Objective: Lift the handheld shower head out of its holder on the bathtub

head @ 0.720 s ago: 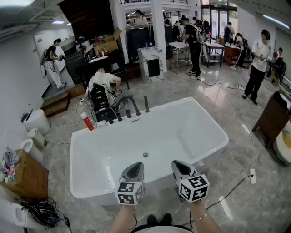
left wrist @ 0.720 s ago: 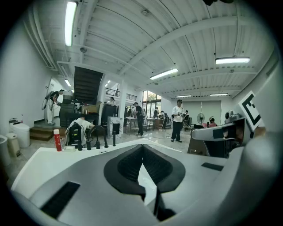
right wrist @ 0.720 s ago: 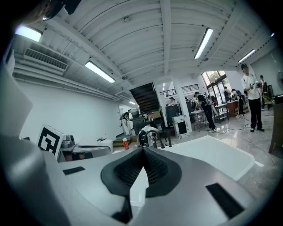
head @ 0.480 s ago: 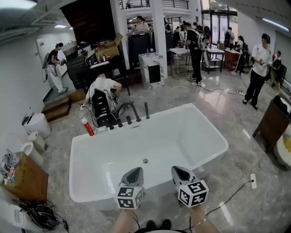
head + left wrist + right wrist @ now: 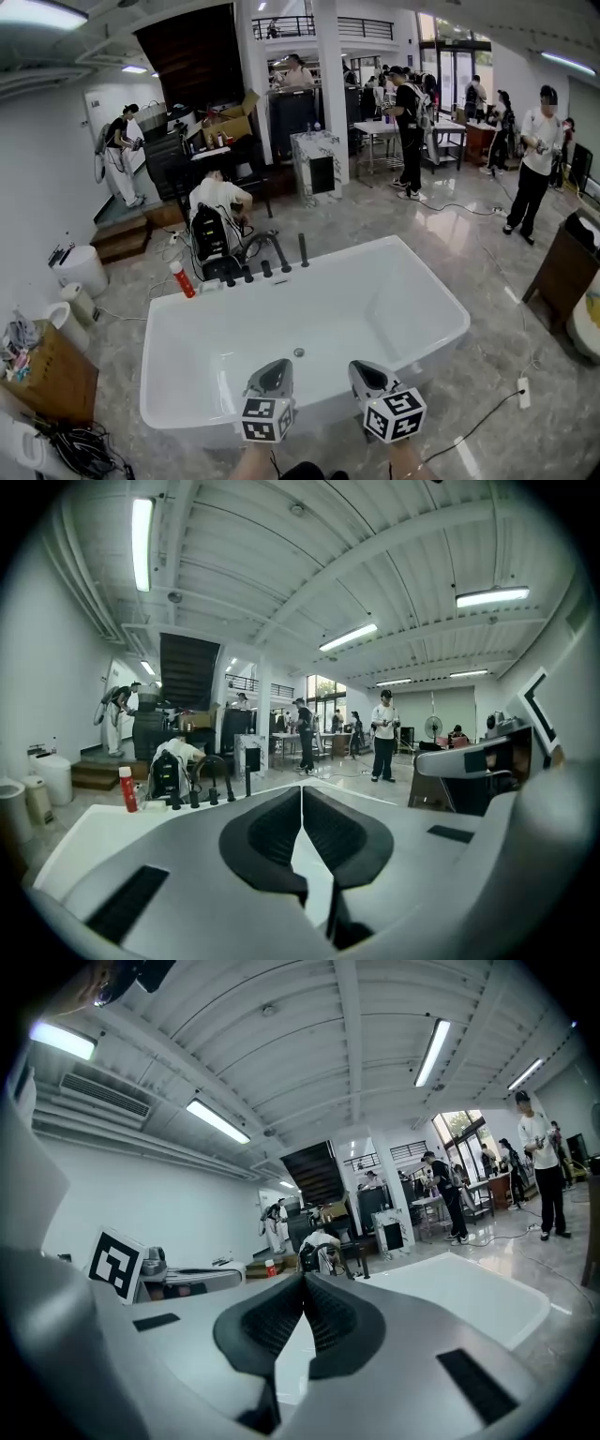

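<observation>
The black handheld shower head [image 5: 303,249] stands upright in its holder on the far rim of the white bathtub [image 5: 187,314], right of the arched black spout [image 5: 262,245] and its knobs. It also appears as a thin upright stick [image 5: 247,781] in the left gripper view. My left gripper [image 5: 275,365] and right gripper [image 5: 362,367] hover side by side over the tub's near rim, far from the shower head. Both are shut with nothing between the pads. From the right gripper [image 5: 303,1280], the tap set [image 5: 349,1265] looks small and distant.
A red bottle [image 5: 180,278] stands on the tub's far left corner. A person crouches with a black backpack [image 5: 208,230] just behind the taps. A wooden cabinet [image 5: 56,375] and cables sit left of the tub; a power strip [image 5: 522,392] lies on the floor at right.
The head view has tilted up a little, so the tub and both grippers sit lower in the picture. The grippers stay shut, side by side over the near rim.
</observation>
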Demonstrator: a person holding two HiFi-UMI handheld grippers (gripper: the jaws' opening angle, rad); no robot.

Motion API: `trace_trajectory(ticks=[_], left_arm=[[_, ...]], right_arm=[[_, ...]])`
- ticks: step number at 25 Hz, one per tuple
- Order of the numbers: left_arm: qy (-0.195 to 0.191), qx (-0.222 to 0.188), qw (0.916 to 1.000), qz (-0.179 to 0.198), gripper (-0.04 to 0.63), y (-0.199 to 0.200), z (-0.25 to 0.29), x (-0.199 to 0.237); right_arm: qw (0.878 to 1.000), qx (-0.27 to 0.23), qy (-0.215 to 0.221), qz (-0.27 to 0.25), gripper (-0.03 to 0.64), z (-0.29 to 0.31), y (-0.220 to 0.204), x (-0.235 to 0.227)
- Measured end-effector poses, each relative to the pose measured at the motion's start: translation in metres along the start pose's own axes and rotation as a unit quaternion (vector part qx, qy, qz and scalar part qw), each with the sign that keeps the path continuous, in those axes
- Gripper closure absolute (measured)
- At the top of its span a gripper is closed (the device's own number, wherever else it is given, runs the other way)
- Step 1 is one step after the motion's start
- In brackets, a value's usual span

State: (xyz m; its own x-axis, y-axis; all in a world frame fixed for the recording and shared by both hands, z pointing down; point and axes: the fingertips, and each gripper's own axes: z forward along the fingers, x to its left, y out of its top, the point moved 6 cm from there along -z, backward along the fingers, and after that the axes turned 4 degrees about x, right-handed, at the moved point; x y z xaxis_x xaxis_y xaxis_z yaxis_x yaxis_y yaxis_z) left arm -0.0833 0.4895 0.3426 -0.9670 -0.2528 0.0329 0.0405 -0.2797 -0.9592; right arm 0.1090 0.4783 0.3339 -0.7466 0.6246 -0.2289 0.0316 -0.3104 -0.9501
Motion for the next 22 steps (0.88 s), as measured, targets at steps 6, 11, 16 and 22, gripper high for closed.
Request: trace_trajectory(ticks=[6,11,16,22], left_arm=[[0.0,0.003,1.0,-0.007,0.529,-0.003,0.005,0.0],[0.0,0.006,0.9998,-0.017,0.474,0.006,0.034,0.016],[0.003,0.013,0.9995,-0.028,0.448,0.017,0.099,0.049],[-0.006,0.023,0.9993,-0.029,0.445,0.035,0.199,0.11]], right_arm=[[1.0,0.007,0.008,0.01,0.609,0.004,-0.006,-0.004],[1.0,0.012,0.006,0.022,0.609,0.029,0.001,-0.02],[0.999,0.024,0.002,0.023,0.609,0.084,0.015,-0.056],[0.999,0.033,-0.01,0.028,0.609,0.186,0.04,-0.1]])
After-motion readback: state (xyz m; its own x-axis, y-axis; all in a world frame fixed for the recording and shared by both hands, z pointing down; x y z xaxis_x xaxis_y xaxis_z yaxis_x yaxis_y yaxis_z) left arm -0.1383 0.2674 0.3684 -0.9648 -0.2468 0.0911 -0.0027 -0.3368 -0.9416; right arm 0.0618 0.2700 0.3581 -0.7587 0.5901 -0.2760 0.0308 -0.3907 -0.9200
